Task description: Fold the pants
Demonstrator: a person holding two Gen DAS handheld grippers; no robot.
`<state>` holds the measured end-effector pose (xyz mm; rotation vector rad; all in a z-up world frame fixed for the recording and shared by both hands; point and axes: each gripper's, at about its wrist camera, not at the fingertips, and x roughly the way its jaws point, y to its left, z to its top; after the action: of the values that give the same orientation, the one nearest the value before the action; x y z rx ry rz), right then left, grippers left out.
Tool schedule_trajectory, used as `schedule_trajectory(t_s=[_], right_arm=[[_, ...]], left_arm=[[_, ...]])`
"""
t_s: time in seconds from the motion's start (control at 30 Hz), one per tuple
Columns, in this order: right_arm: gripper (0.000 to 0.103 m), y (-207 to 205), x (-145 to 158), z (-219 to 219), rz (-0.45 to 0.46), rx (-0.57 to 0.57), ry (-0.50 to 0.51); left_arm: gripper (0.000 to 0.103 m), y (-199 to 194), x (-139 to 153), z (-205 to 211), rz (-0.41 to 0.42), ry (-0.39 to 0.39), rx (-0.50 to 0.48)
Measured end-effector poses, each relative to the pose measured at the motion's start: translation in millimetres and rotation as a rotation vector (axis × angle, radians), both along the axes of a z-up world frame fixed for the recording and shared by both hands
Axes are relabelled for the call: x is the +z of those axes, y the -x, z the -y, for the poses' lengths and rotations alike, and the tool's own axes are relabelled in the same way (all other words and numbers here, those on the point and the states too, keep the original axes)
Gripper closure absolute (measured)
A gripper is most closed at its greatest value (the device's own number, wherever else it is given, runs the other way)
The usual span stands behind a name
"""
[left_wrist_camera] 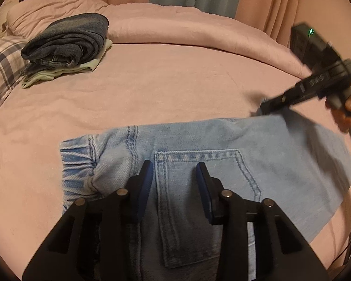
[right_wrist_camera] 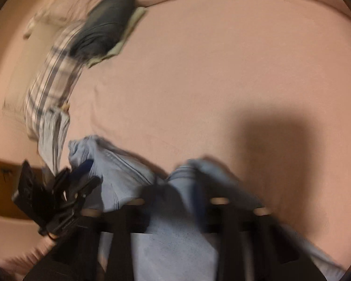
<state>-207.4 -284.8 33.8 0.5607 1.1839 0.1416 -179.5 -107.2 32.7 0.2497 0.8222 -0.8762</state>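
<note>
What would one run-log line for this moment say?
left gripper: open over jeans pocket | right gripper: shut on jeans | folded pile: far left

Dim, warm indoor light; right wrist view motion-blurred with a broad shadow, fisheye edges curved.

light-blue jeans [left_wrist_camera: 222,159]: 1 | back pocket [left_wrist_camera: 199,199] showing on them: 1 | grippers: 2, left gripper [left_wrist_camera: 174,166] and right gripper [left_wrist_camera: 264,106] | folded dark jeans [left_wrist_camera: 67,39]: 1 | pale folded garment [left_wrist_camera: 58,72] beneath them: 1 | plaid pillow [left_wrist_camera: 2,63]: 1 | pink bed [left_wrist_camera: 163,82]: 1
</note>
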Motion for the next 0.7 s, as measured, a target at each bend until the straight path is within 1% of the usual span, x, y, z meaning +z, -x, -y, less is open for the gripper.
schedule_trajectory(t_s=[0.07,0.1,0.13,0.17,0.2,0.27,0.33,0.37,0.4,0.47,0.57,0.6,0.63,0.7], right_arm=[[0.092,2,13,-2,0.063,0.021,0.051],[0.093,-3,12,-4,0.070,0.015,0.067],[0.093,-12,5,-4,0.049,-0.004,0.065],[0.094,-17,-7,-5,0.013,-0.016,0.078],[0.094,-24,-13,-1,0.001,-0.018,0.099],[0.094,-25,-20,-2,-0.001,-0.030,0.127],[0.094,-20,-16,2,0.025,-0.073,0.113],[0.090,-12,-10,6,0.050,-0.115,0.108],[0.084,-2,0,10,0.078,-0.165,0.132],[0.080,21,21,13,0.139,-0.233,0.202],[0.079,68,44,16,0.197,-0.285,0.271],[0.079,82,47,16,0.201,-0.293,0.288],[0.079,96,50,15,0.203,-0.293,0.296],[0.079,118,47,6,0.217,-0.276,0.277]], left_arm=[[0.067,-2,-2,2,0.002,-0.004,0.002],[0.067,-3,-2,3,0.001,-0.008,0.006],[0.068,-5,-2,4,-0.003,-0.012,0.011],[0.070,-6,-2,5,-0.002,-0.015,0.015],[0.070,-7,-2,4,0.000,-0.018,0.018],[0.072,-8,-3,3,0.000,-0.013,0.021],[0.073,-9,-2,1,-0.008,-0.009,0.018],[0.073,-10,-2,0,-0.012,-0.009,0.016],[0.073,-10,-2,0,-0.015,-0.009,0.016],[0.073,-10,-2,1,-0.019,-0.016,0.019],[0.073,-11,-2,2,-0.027,-0.016,0.030],[0.073,-11,-2,2,-0.028,-0.017,0.032],[0.073,-10,-2,2,-0.027,-0.018,0.033],[0.072,-9,-2,4,-0.020,-0.030,0.036]])
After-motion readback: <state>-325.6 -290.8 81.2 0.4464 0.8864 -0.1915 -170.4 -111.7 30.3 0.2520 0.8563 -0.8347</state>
